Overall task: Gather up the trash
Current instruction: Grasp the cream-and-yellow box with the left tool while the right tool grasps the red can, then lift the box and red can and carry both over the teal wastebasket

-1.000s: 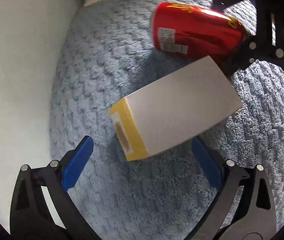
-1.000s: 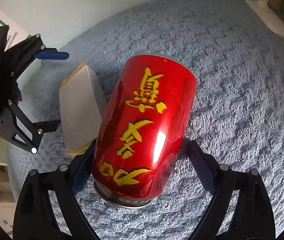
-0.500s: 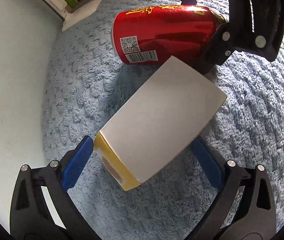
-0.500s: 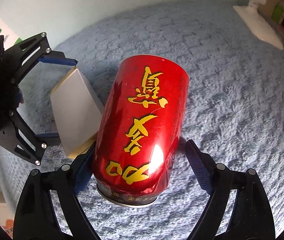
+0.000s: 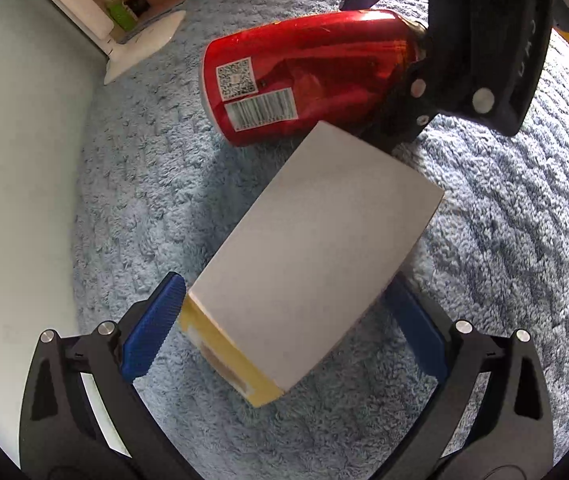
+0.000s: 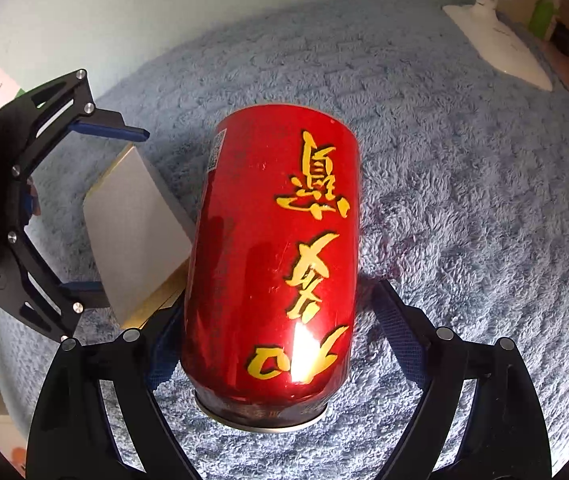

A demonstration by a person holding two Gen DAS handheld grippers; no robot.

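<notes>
The red can (image 6: 272, 256) is lying lengthwise between the right gripper (image 6: 280, 336)'s wide-open fingers, base pointing back; the left gripper (image 5: 284, 332), equally open, is straddling the white carton (image 5: 312, 264).

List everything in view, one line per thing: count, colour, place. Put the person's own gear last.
can: one, red with gold characters, lying on its side on the rug, between the right gripper's fingers.
box: one, pale grey face with yellow end, lying on the rug beside the can, between the left gripper's fingers.
rug: one, blue-grey and shaggy, under both items.
floor: pale, bare strip along the rug's edge.
stand base: one, white, on the rug's far edge.
bottle: one, green, small, in the background behind the stand; hard to make out.
left gripper: one, black with blue pads, open around the box.
right gripper: one, black with blue pads, open around the can.
</notes>
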